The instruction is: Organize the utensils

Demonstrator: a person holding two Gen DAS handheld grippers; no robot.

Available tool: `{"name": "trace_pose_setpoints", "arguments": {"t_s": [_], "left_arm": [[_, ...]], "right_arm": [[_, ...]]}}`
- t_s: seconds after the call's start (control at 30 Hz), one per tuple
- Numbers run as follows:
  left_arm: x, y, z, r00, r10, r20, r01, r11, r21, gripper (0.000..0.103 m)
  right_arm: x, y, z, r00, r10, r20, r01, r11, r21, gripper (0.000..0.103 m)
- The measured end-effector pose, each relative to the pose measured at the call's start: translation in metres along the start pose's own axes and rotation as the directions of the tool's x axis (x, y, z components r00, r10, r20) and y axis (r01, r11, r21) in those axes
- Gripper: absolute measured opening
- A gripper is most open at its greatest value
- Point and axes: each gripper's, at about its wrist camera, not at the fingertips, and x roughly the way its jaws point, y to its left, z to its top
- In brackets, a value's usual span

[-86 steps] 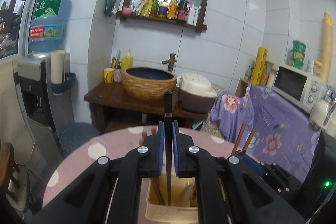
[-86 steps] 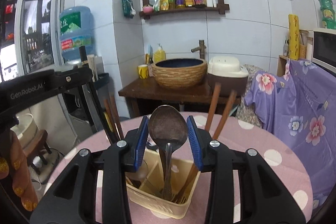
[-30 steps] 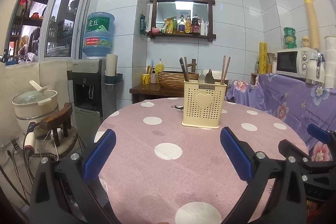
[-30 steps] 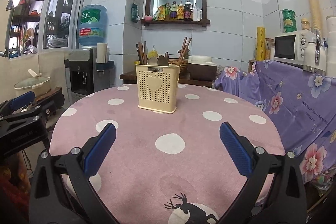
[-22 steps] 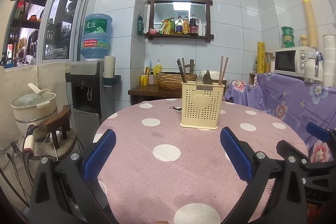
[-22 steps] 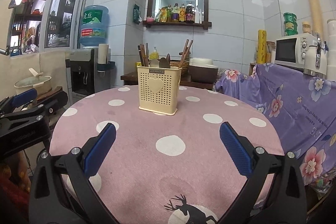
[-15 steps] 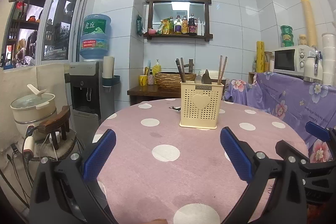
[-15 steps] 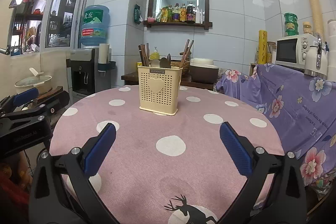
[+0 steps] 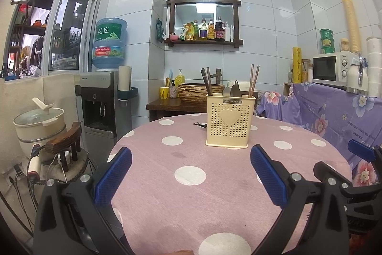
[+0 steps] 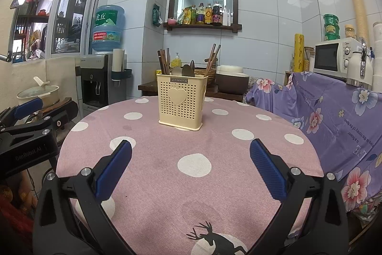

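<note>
Your left gripper (image 9: 191,173) and right gripper (image 10: 191,165) both hang with jaws spread wide, holding nothing, well back from the cream caddy (image 10: 182,102) standing upright mid-counter (image 10: 195,183). It looks like light, stiff perforated plastic, likely to tip, so take it low by the walls. The chopsticks (image 10: 163,61) are thin and probably slick; pinch them mid-shaft. The caddy reads "JIANHAO"; your left tool's body reads "GenRobot.AI".

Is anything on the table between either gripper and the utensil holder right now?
Nothing visible. Only bare polka-dot tablecloth lies between the open right gripper and the utensil holder, and likewise ahead of the open left gripper.
</note>
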Motion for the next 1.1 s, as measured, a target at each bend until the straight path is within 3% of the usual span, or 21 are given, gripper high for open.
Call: {"name": "trace_pose_setpoints", "arguments": {"t_s": [1.1], "left_arm": [[0.0001,-0.0009,0.0002,1.000,0.002,-0.002,-0.002,1.000,0.005,0.098]], "right_arm": [[0.0033,0.0005,-0.0043,1.000,0.002,-0.011,-0.002,1.000,0.003,0.097]]}}
